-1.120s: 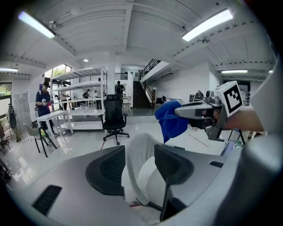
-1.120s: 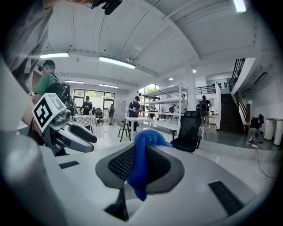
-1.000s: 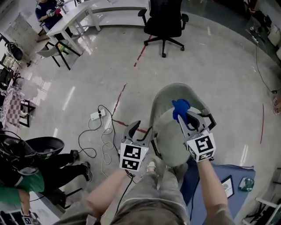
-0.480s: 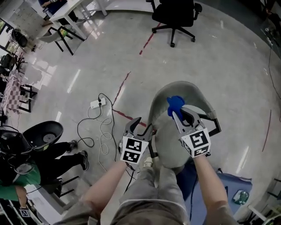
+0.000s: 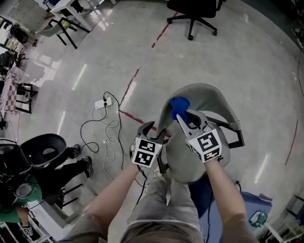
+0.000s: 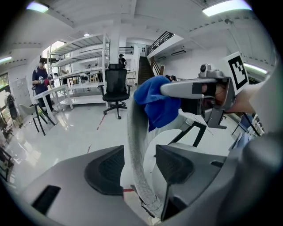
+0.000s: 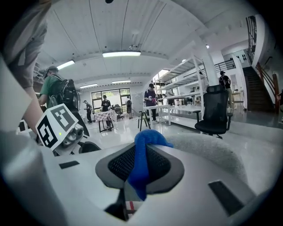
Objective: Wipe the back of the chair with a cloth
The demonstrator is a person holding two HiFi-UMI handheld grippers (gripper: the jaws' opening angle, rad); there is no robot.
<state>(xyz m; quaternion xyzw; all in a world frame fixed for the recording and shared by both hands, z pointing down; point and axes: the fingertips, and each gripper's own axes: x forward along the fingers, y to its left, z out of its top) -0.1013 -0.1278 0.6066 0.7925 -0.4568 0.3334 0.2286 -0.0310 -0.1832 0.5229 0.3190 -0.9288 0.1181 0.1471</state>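
The chair [image 5: 209, 95] has a scooped, shell-shaped back covered in grey, slightly fuzzy fabric, with a thick rounded rim. The right claw [image 5: 183, 117] is closed on a soft, crumpled blue cloth [image 5: 178, 104]. The cloth bunches out past the tips and lies against the rim at the chair's 10 o'clock. The left claw [image 5: 152, 133] is open. Its cross-hatched black pads straddle the rim lower down, at about 8 o'clock, with a thin gap on each side.

The floor [image 5: 228, 52] is pale, glossy and reflective, and a red tape line [image 5: 129, 90] crosses it. A looping black cable [image 5: 110, 124] and a white power strip [image 5: 103, 102] lie near the chair at 9 o'clock. A black office chair [image 5: 194, 12] stands well apart at 12 o'clock, with open floor between it and the grey chair.
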